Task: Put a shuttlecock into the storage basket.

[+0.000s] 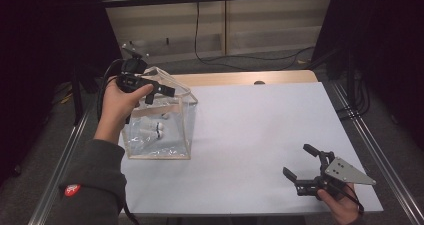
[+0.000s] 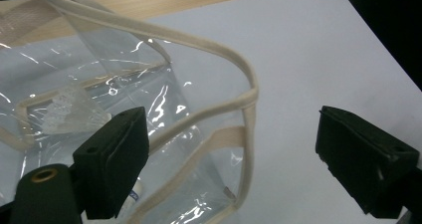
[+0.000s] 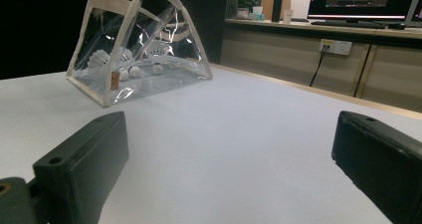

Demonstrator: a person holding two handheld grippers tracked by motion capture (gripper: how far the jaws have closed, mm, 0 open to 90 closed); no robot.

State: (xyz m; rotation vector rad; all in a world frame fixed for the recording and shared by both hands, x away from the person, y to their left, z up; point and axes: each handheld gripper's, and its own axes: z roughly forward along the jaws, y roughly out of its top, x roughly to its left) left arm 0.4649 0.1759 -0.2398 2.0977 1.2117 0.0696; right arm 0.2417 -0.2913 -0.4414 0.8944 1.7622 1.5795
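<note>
My left gripper point(image 1: 159, 91) hangs over the top opening of the clear bag point(image 1: 176, 135), its jaws spread wide with nothing pinched between them. From the left gripper view, the bag's cream-coloured rim point(image 2: 219, 50) curves between the two black jaws without touching either pad, and one jaw stands above the bag's inside while the other stands above the white tabletop point(image 2: 308, 59) beside the bag. My left hand point(image 1: 117, 105) wraps the gripper body just outside the bag's near-left upper edge.

The bag, cream-trimmed and transparent, stands upright on the tabletop near its left edge. Inside it, on the bag's floor, lie white shuttlecocks point(image 1: 159, 130); from the right gripper view, their feather skirts point(image 3: 102, 59) and rounded cork ends point(image 3: 134, 71) rest against the bag's back wall, though I cannot count them with certainty.

My right gripper point(image 1: 303, 164) sits well apart from the bag, low over the tabletop's near-right corner, held in my right hand point(image 1: 342, 207). Its jaws likewise stand wide and empty, pointing toward the bag. The grey three-cornered plate point(image 1: 347, 171) tops this gripper.

Beyond the bag, a strip of wooden table edge point(image 1: 250, 78) shows past the white surface.
</note>
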